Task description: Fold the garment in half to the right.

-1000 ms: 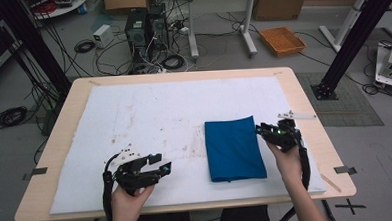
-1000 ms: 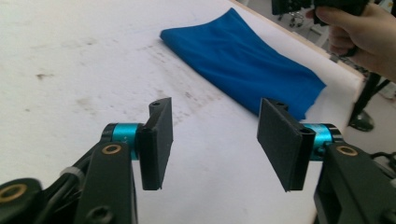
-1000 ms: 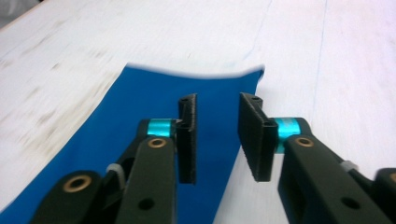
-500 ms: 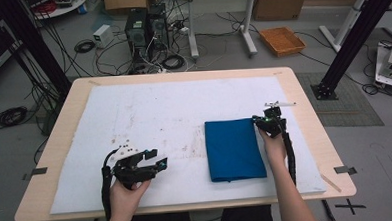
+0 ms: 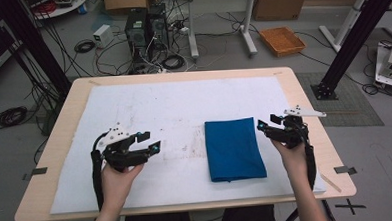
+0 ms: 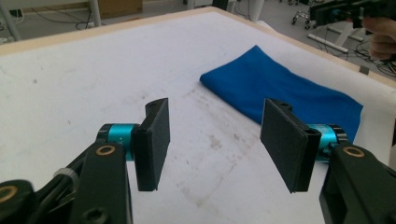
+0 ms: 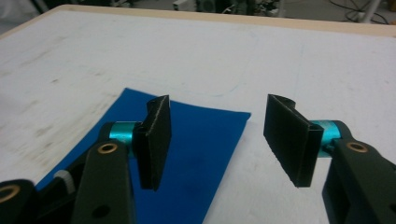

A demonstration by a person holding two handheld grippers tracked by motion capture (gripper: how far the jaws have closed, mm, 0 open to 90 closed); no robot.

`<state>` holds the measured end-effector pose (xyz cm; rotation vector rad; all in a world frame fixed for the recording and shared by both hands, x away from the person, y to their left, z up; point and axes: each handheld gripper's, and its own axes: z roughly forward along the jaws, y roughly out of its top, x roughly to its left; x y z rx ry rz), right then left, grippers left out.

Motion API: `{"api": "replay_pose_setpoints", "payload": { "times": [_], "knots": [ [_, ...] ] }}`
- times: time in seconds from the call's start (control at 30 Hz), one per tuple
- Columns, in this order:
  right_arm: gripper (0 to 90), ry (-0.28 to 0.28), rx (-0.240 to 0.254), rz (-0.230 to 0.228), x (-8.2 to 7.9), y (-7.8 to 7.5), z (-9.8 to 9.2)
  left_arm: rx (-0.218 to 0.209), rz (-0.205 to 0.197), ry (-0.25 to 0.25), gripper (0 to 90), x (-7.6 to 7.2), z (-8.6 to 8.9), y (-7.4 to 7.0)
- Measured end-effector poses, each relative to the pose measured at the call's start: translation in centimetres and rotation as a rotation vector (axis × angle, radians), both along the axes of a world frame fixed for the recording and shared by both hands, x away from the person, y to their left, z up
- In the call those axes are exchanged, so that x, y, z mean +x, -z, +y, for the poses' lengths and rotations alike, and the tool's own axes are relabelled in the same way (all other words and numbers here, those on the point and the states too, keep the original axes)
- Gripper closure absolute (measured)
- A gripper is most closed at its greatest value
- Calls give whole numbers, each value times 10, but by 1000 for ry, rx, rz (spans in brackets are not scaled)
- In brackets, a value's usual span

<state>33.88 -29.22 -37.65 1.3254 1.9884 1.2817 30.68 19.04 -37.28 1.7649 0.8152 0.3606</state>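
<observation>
My right gripper point(image 5: 274, 128), jaws just sprung apart and empty, hovers off the folded cloth point(image 5: 234, 149) at right; left gripper point(image 5: 144, 145) gapes empty too. I'd pinch one far corner squarely

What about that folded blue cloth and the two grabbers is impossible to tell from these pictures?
- How many layers the blue cloth has: high view, too small and flat.
- Its near end: right gripper view, hidden behind the left-hand jaw and cut by the bottom edge.
- Its far corner: left gripper view, hidden behind the right-hand jaw.
- The stains on the white mat: too faint to identify.
</observation>
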Motion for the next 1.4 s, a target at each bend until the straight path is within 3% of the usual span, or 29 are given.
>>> {"api": "replay_pose_setpoints", "payload": {
  "times": [0.1,0.3,0.47,0.63,1.4],
  "knots": [
    [381,-20,5,-10,-13,-6,-4,-20,-31,-7,427,1,0,-9],
    [352,-39,20,5,-23,-5,-15,30,-95,-21,427,-6,4,-2],
    [340,-28,19,12,-24,-3,-20,13,-79,-45,401,-6,9,5],
    [337,-40,10,9,-22,-2,-18,22,-94,-48,399,-8,10,5],
    [335,-41,5,18,-19,0,-15,27,-73,-60,399,-8,13,8]
  ]
}}
